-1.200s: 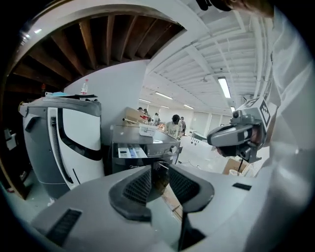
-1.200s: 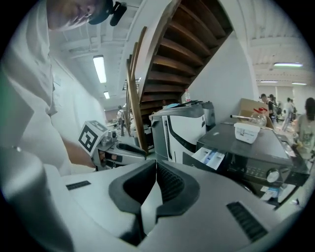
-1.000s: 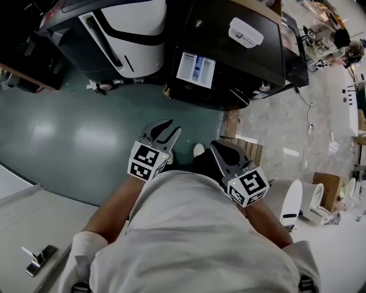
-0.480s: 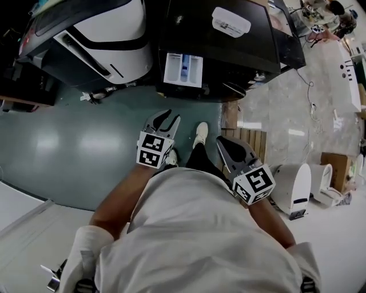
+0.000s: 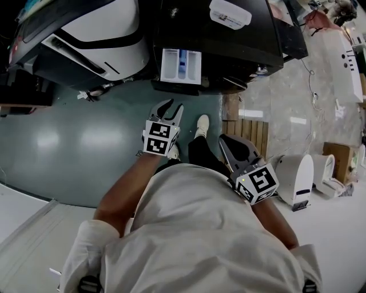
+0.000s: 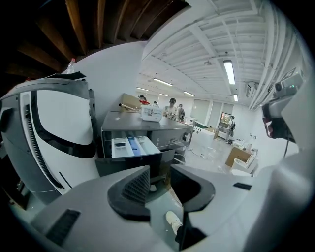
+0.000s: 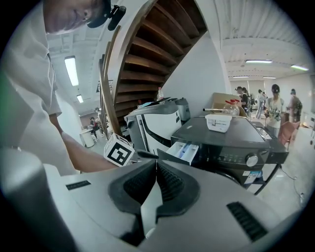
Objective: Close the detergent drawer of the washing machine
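Right now your left gripper (image 5: 170, 105) has its jaws standing apart, and through the gap you see only floor and your white shoe (image 6: 173, 221). It points at the washing machine (image 5: 229, 40) and hangs over the green floor (image 5: 68, 137), short of the machine's front and touching nothing. Your right gripper (image 5: 223, 140) has its ribbed pads pressed together with nothing clamped between them; it sits lower and further back, close to your body, just beside your leg. The detergent drawer (image 5: 181, 65) is pulled out from the upper left corner of the dark machine's front. Its white compartments and blue middle section lie open to the top, and its front edge juts past the machine's face over the floor. Between the left gripper's tips and that front edge there is a strip of bare floor, so the gripper is near the drawer but apart from it, and the drawer lies slightly to the right of where the tips point. On the left, a large white and black appliance (image 5: 108, 40) stands just beside the washing machine, its rounded front reaching further forward than the drawer. On the right, wooden slats (image 5: 246, 129) lie on the floor next to the right gripper. A white tub (image 5: 230, 14) rests on the machine's top, back from the front edge.
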### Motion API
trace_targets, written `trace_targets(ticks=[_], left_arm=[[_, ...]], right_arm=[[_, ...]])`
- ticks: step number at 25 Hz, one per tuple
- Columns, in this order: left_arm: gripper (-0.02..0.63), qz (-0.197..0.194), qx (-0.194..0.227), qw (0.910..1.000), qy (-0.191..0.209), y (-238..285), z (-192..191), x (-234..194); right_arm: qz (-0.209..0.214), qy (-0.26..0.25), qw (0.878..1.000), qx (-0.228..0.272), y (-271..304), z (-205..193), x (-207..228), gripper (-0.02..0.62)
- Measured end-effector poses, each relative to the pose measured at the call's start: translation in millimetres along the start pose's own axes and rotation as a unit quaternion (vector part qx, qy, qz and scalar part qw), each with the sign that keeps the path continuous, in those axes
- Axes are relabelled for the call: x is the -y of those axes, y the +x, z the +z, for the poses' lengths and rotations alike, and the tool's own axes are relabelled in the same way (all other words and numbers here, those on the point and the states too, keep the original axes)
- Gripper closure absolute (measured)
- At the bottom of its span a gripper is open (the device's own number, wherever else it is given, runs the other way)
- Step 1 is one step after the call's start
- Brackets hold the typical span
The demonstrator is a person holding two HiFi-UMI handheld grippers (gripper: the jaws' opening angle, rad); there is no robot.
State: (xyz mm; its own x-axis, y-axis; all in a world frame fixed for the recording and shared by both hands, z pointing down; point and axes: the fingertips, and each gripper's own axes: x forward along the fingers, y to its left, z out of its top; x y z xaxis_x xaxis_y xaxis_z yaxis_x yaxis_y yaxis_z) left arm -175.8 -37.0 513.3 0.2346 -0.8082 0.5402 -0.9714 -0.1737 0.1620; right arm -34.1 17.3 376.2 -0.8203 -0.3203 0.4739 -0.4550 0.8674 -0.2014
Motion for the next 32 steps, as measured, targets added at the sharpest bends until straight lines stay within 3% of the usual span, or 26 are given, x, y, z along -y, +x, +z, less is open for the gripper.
trace_targets(ticks=[15,32], left_arm=[[0.485,0.014,-0.024,0.9995,-0.014,49.6,-4.8,-17.1],[0.487,0.050,-0.033,0.9979,-0.025,68.6,-5.7,-32.2]], right_arm=[[-0.016,-0.002,1.000,-0.010,6.4,5.3,36.5,0.588],[-0.019,0.016,0.999,-0.032,6.4,1.4,66.9,0.588]])
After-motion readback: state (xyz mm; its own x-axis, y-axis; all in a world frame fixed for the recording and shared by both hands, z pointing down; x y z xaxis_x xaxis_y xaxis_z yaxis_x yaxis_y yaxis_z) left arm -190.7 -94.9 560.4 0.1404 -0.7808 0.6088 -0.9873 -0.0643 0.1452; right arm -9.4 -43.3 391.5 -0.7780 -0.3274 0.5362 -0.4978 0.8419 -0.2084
